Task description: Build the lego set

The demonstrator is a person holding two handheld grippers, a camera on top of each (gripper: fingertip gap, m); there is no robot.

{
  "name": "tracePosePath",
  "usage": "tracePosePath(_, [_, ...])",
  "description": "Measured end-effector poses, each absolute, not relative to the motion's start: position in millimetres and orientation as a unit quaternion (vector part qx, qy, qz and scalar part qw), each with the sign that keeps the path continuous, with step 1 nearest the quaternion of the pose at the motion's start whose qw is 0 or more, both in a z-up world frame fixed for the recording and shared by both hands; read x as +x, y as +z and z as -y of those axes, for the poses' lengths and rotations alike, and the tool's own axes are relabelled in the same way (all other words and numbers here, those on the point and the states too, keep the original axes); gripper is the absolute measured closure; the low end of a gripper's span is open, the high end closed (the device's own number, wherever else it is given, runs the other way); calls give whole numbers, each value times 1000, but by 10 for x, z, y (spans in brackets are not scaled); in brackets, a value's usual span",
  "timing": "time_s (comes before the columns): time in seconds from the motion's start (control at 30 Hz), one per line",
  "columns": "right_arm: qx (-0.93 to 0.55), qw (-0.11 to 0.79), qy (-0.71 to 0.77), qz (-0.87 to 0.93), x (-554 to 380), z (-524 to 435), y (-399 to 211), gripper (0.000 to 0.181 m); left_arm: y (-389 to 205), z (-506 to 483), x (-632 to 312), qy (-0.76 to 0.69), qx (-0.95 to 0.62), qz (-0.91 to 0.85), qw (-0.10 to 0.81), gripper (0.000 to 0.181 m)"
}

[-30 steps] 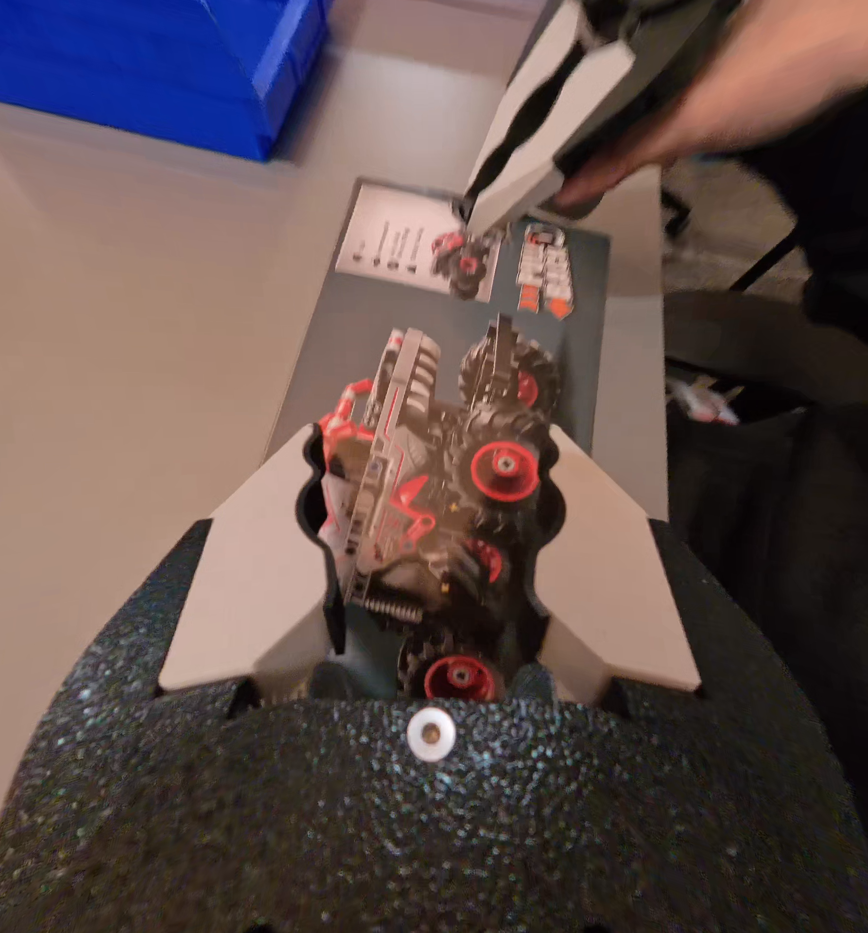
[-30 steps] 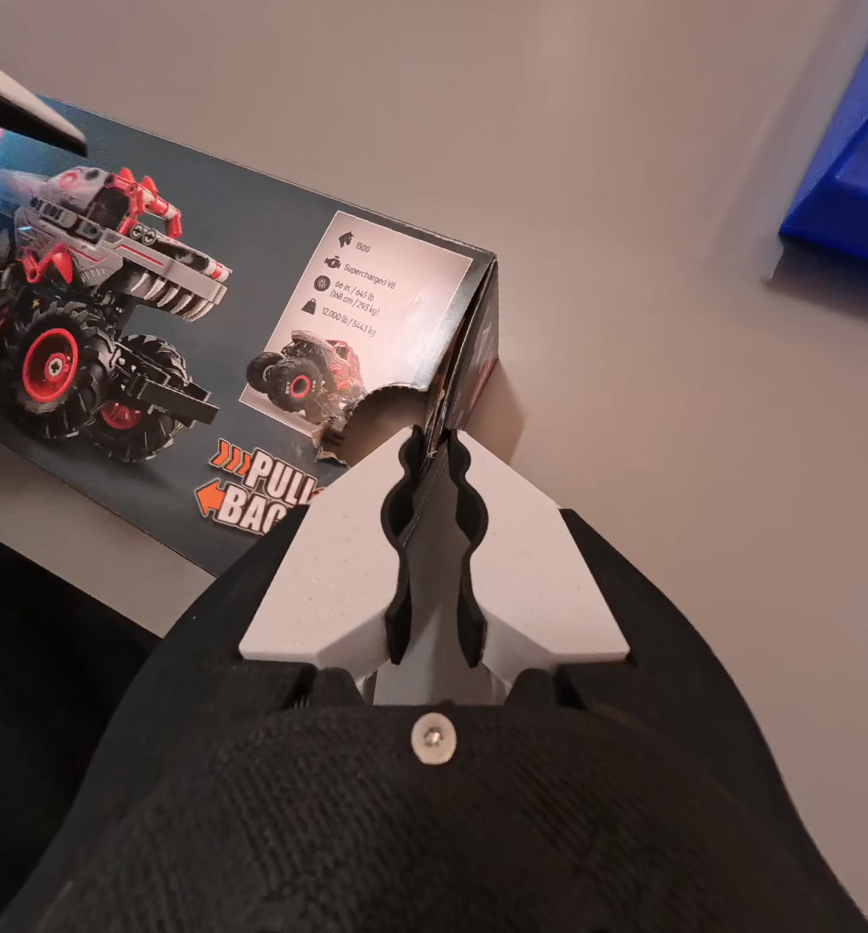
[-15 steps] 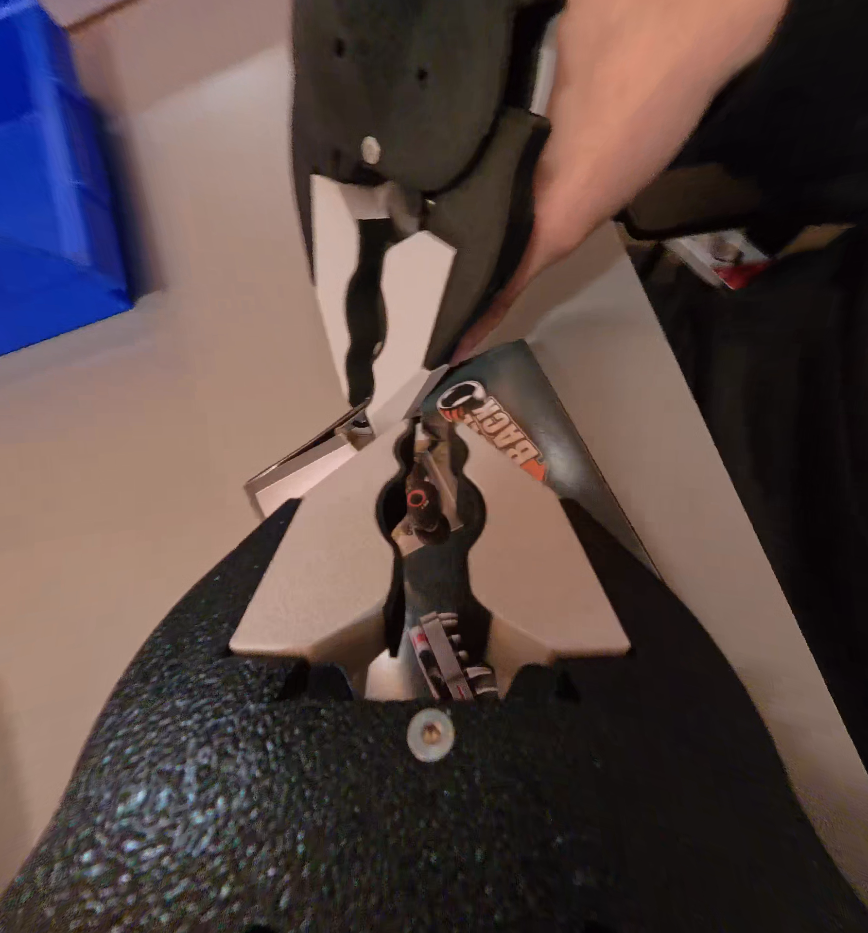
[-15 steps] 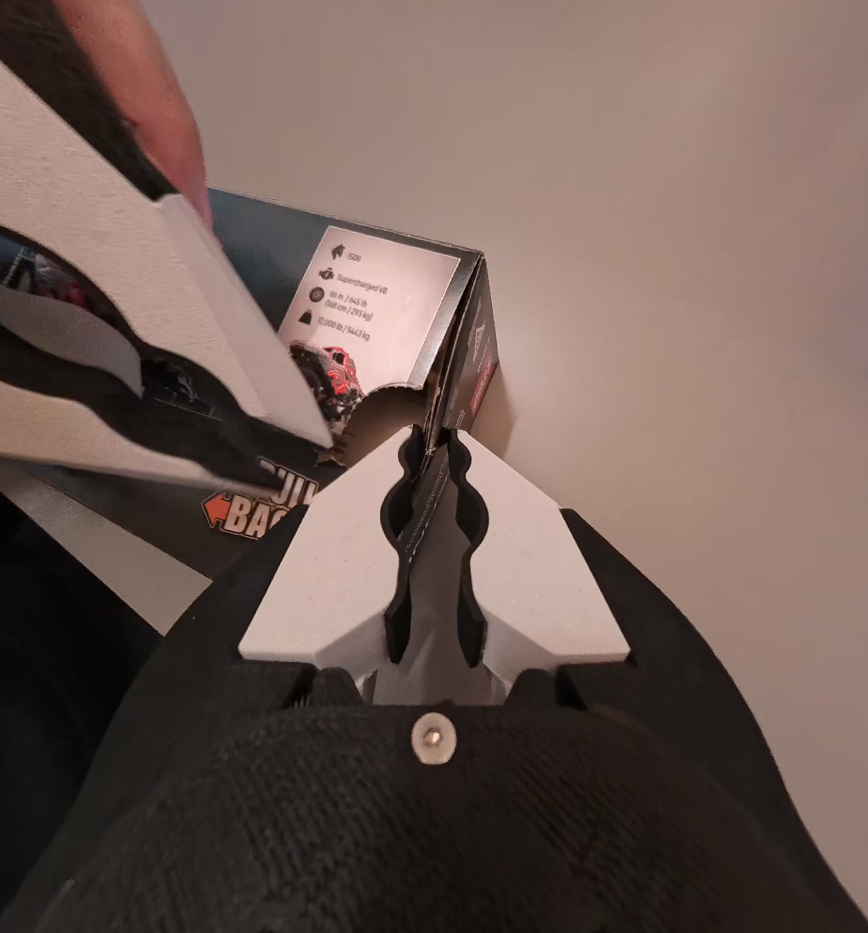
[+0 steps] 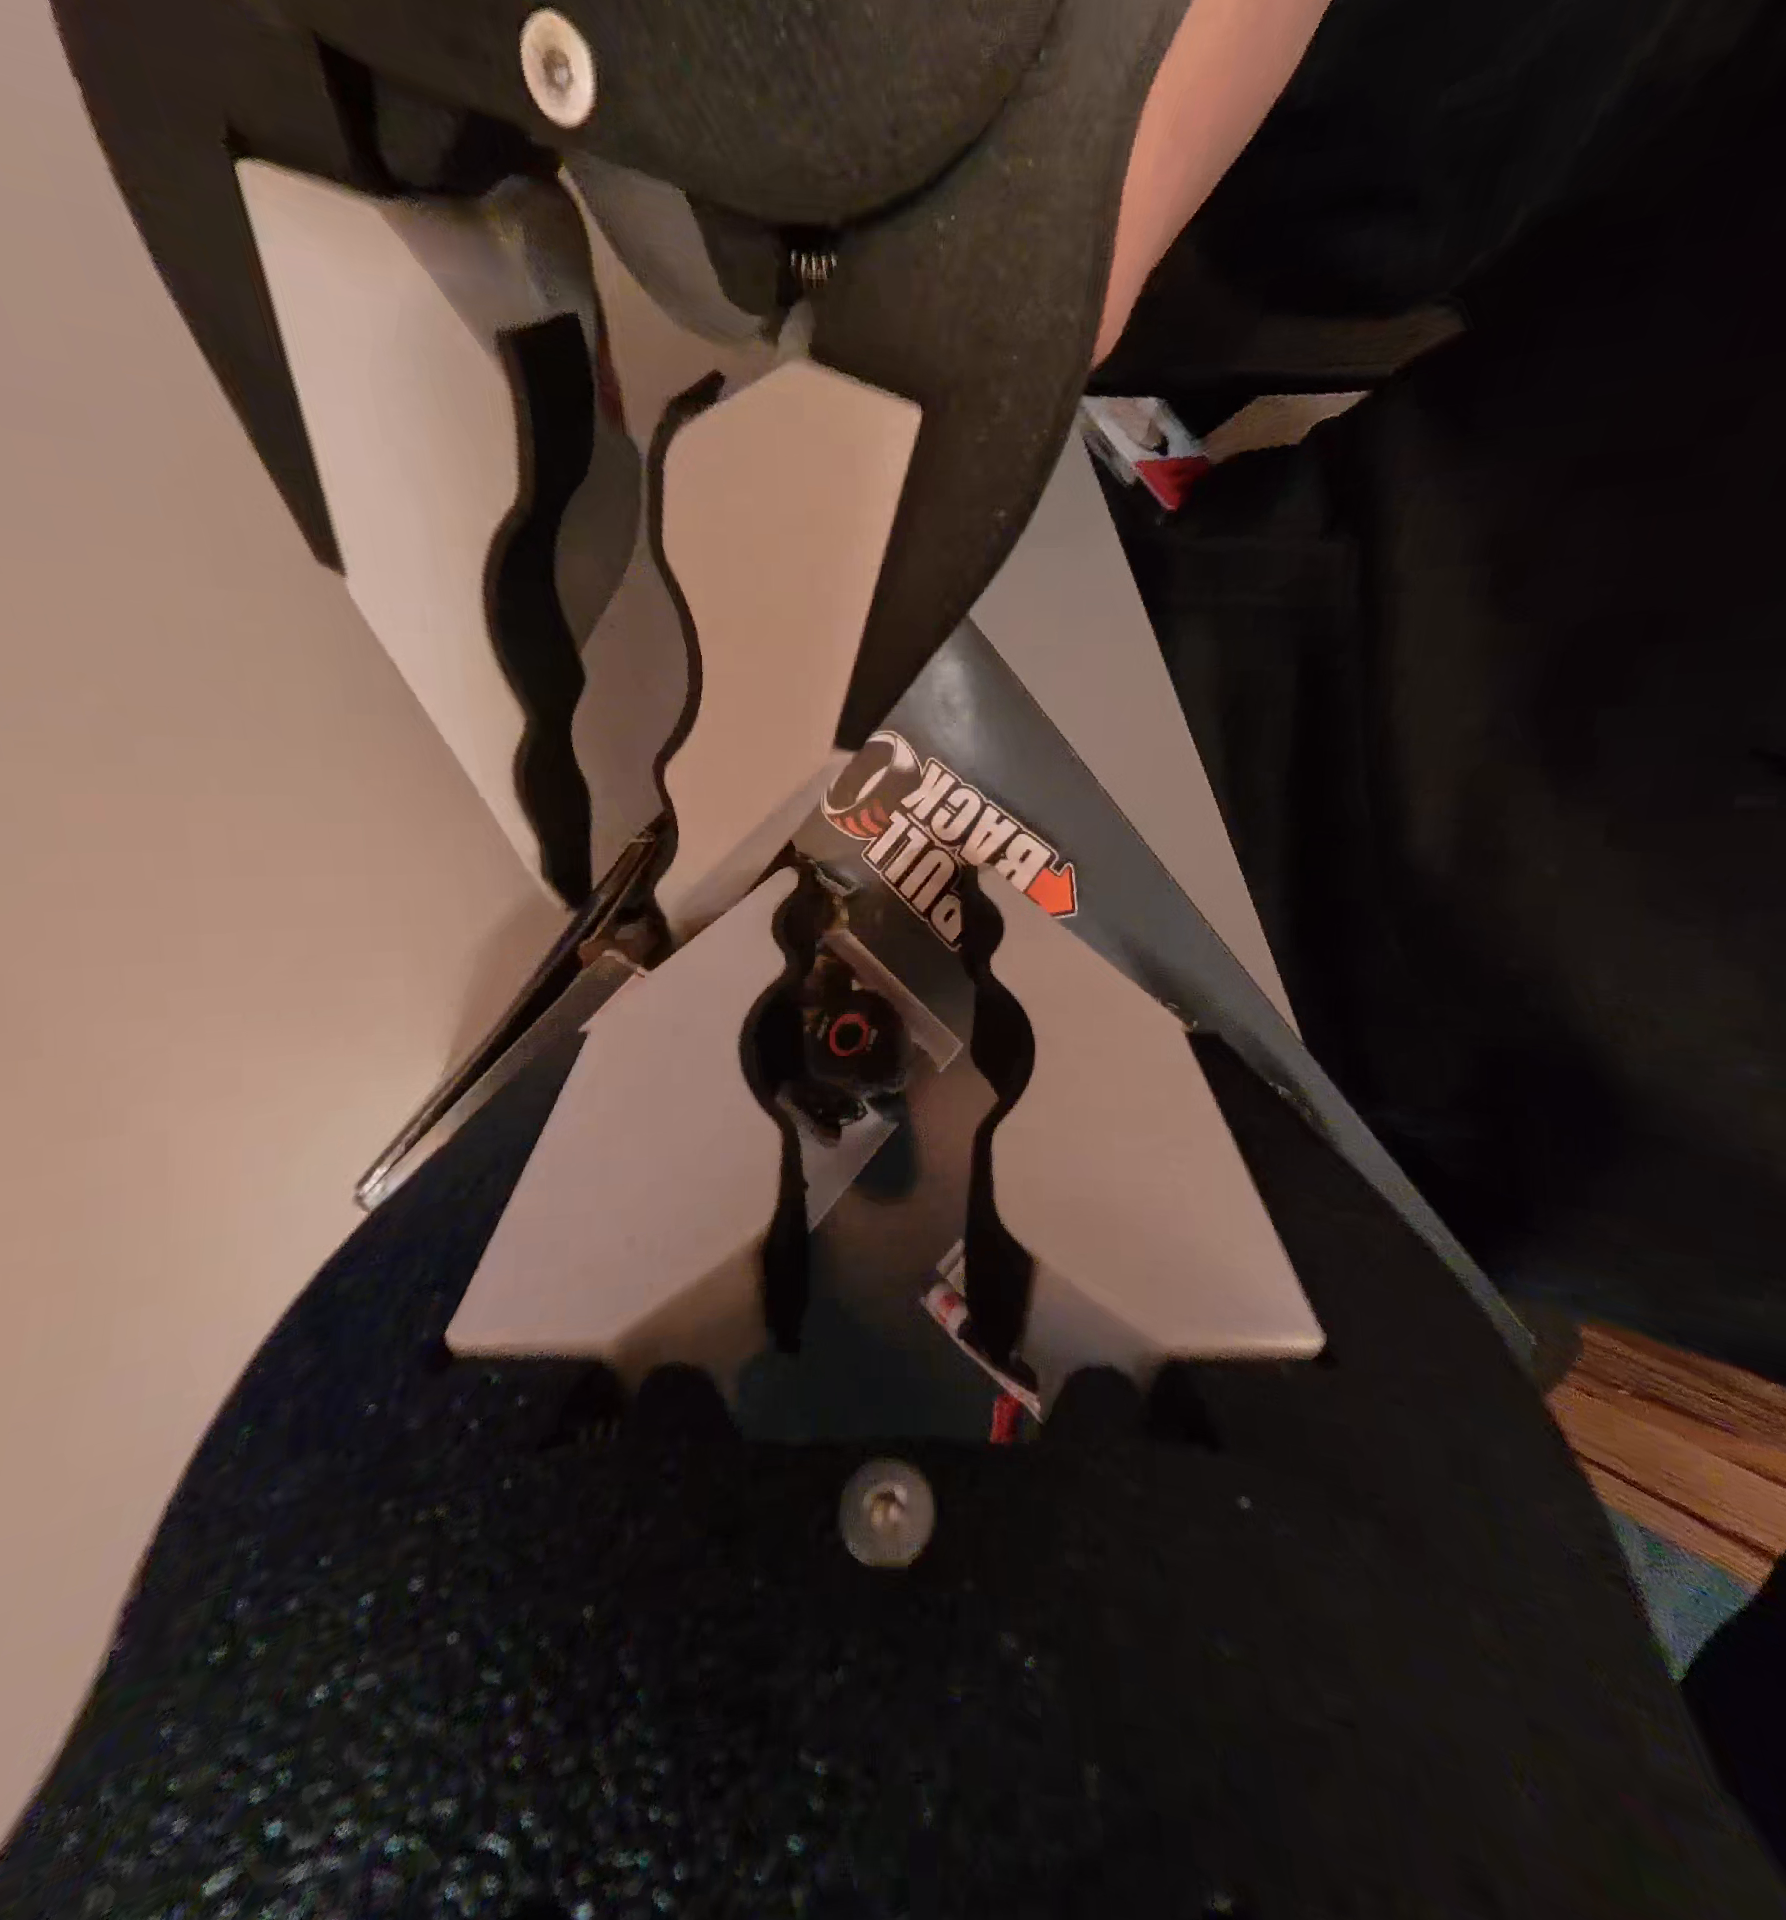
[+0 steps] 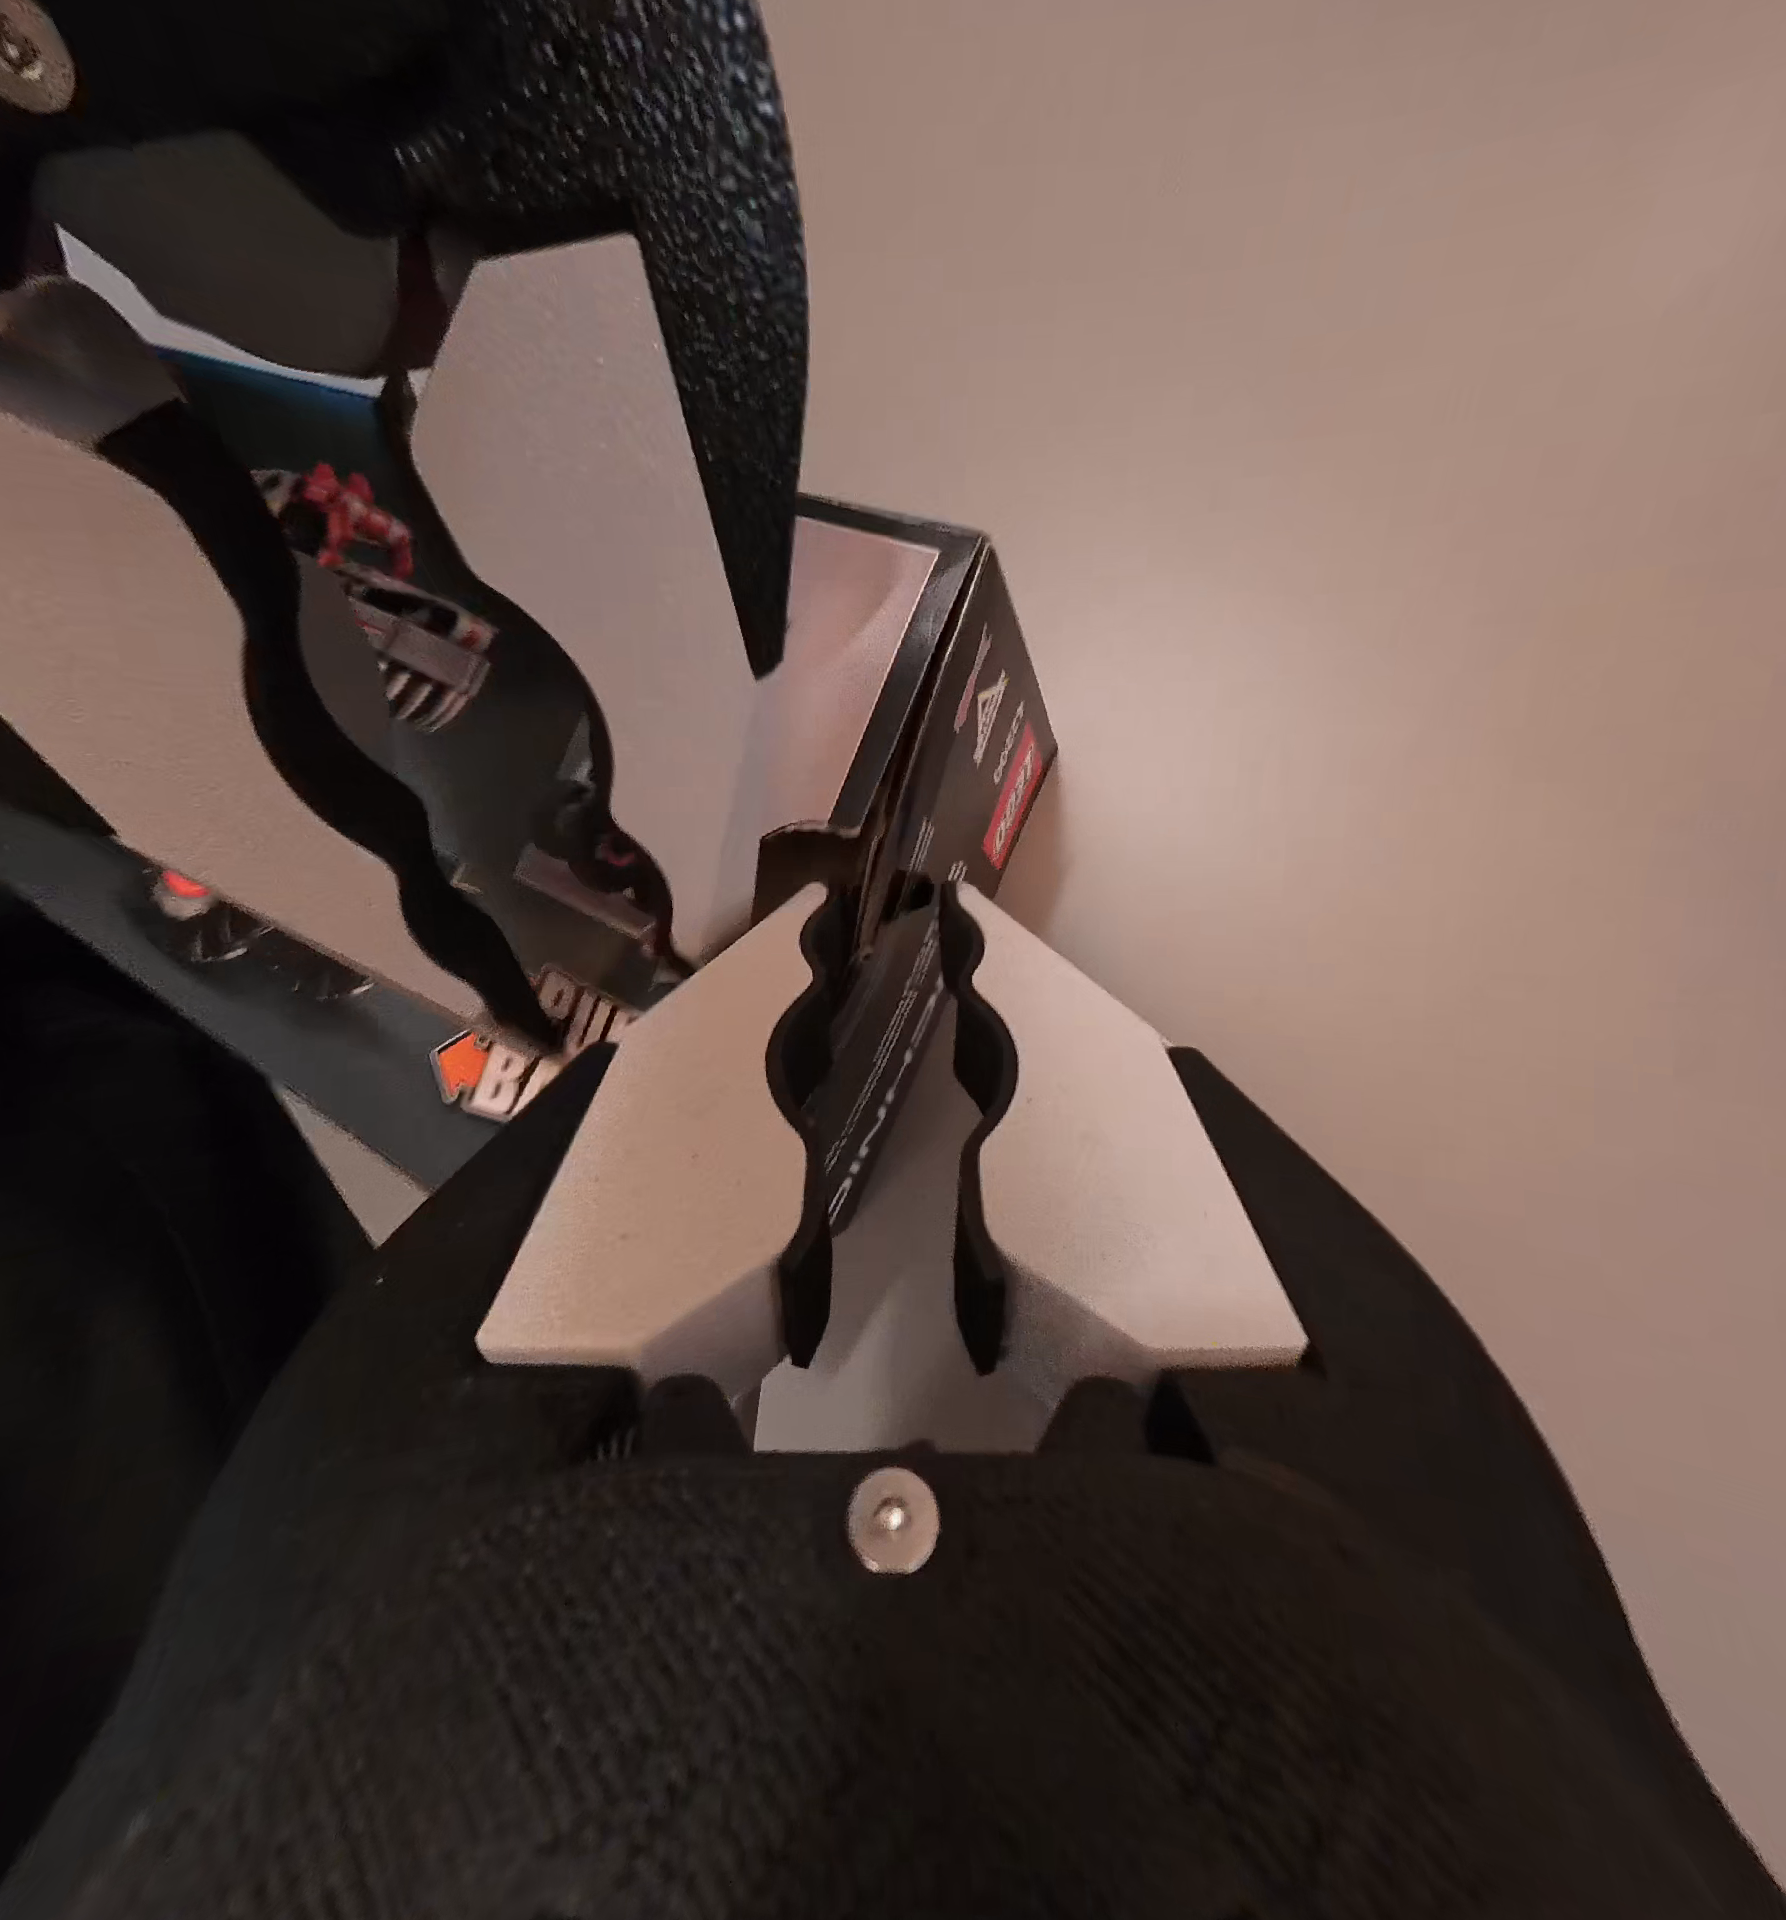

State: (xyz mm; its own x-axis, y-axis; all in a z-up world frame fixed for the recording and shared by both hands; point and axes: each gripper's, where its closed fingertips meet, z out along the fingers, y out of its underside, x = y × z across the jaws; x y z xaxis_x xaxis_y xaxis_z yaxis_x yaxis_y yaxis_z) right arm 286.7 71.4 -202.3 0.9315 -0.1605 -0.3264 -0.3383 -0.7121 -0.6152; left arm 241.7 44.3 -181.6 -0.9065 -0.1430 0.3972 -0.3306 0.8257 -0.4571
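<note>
Right wrist view puts the lego box (image 6: pixel 982 665) at frame centre, a dark carton printed with a red-wheeled truck, lying on the pale worktop (image 6: pixel 1388 520) with its end panel turned toward the camera. Its end flap (image 6: pixel 884 1081) is pulled away from the carton and runs down between the wavy black pads of the right claw (image 6: pixel 884 914), which is clamped on it near the tips. At upper left of this frame the left claw (image 6: pixel 608 966) reaches down over the printed top face, its jaws spread apart and its tips close to the carton's near corner; whether they touch the cardboard is hard to judge from this angle.

Left wrist view looks along the left claw (image 5: pixel 884 894) at the same face of the box (image 5: pixel 1034 790), with the right claw (image 5: pixel 624 883) hanging from the top of the frame, pinching the thin flap (image 5: pixel 515 1049) edge-on. A bare forearm (image 5: pixel 1169 156) shows at upper right, and wooden floor (image 5: pixel 1699 1455) at lower right.
</note>
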Motion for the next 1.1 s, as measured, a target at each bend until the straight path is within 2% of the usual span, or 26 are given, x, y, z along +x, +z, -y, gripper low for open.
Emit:
tracePosePath(0.03, [-917, 356, 125, -127, 2875, -727, -2030, 165, -1816, -439, 2419, 273, 122, 937, 182, 158])
tracePosePath(0.13, [-918, 360, 115, -120, 2952, -733, -2055, 145, -1795, -435, 2429, 310, 108, 927, 183, 162])
tracePosePath(0.17, [-917, 363, 120, -117, 2946, -750, -2055, 144, -1774, -435, 2439, 323, 110, 922, 186, 164])
tracePosePath(0.3, [-917, 364, 142, -83, 2819, -826, -2029, 163, -1777, -466, 2425, 335, 112, 913, 203, 172])
tracePosePath(0.4, [-930, 345, 113, -50, 2784, -843, -2040, 169, -1747, -506, 2366, 331, 118, 905, 241, 177])
tracePosePath(0.77, [-925, 360, 116, -31, 2771, -818, -2072, 175, -1519, -540, 2191, 355, 98, 860, 353, 181])
tracePosePath(1.1, [-927, 358, 113, -12, 2709, -868, -2050, 173, -1572, -533, 2178, 354, 79, 874, 323, 181])
